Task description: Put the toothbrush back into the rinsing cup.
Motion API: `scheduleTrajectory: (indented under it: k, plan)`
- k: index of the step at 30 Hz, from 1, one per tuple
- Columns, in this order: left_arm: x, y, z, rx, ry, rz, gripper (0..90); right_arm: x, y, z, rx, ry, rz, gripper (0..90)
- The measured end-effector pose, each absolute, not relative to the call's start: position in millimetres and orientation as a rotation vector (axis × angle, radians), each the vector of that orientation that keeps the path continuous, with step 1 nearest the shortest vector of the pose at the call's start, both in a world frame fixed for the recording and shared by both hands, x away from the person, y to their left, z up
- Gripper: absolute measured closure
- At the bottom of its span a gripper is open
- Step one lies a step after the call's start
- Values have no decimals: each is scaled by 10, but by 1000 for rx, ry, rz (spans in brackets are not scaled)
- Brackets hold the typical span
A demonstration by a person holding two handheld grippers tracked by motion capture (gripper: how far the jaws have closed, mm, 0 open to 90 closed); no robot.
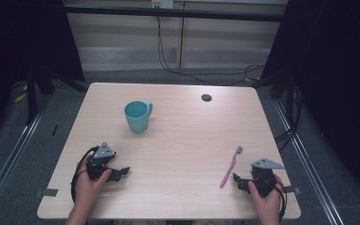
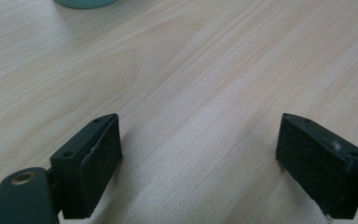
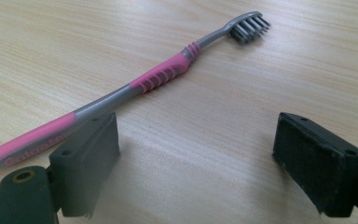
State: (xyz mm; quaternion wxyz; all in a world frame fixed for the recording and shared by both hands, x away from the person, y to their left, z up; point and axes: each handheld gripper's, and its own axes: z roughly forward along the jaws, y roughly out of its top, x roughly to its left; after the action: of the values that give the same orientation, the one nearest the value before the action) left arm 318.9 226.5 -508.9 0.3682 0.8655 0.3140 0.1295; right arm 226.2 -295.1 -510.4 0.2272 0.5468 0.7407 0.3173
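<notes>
A teal mug (image 1: 138,116) stands upright on the wooden table (image 1: 183,136), left of the middle; its base shows at the top edge of the left gripper view (image 2: 86,3). A pink and grey toothbrush (image 1: 230,167) lies flat at the front right, bristles pointing away from me. My left gripper (image 1: 121,173) rests at the front left, held in a hand, open over bare wood (image 2: 200,140). At the front right my right gripper (image 1: 239,183) is open (image 3: 198,140). The toothbrush (image 3: 158,77) lies just beyond its left jaw, with the handle end passing behind that jaw and nothing between the pads.
A dark round cable hole (image 1: 206,97) sits near the table's far edge. Cables (image 1: 201,75) run over the floor behind the table. Dark frame posts (image 1: 32,89) stand at both sides.
</notes>
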Motion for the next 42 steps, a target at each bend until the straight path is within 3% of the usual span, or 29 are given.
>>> scheduleTrajectory:
  k: [12, 19, 28, 42]
  plan:
    - [3181, 2262, -5090, 2220, 807, 336, 144, 2302, -2922, -5079, 1541, 2042, 846, 136]
    - [3179, 2262, -5090, 2218, 806, 338, 143, 2415, -2887, -4860, 1618, 2075, 828, 152]
    - [3173, 2262, -5090, 2219, 809, 339, 144, 2592, -2815, -4661, 1720, 2102, 805, 255]
    - [3170, 2262, -5089, 2220, 809, 339, 144, 2698, -2946, -4671, 1853, 2036, 830, 321]
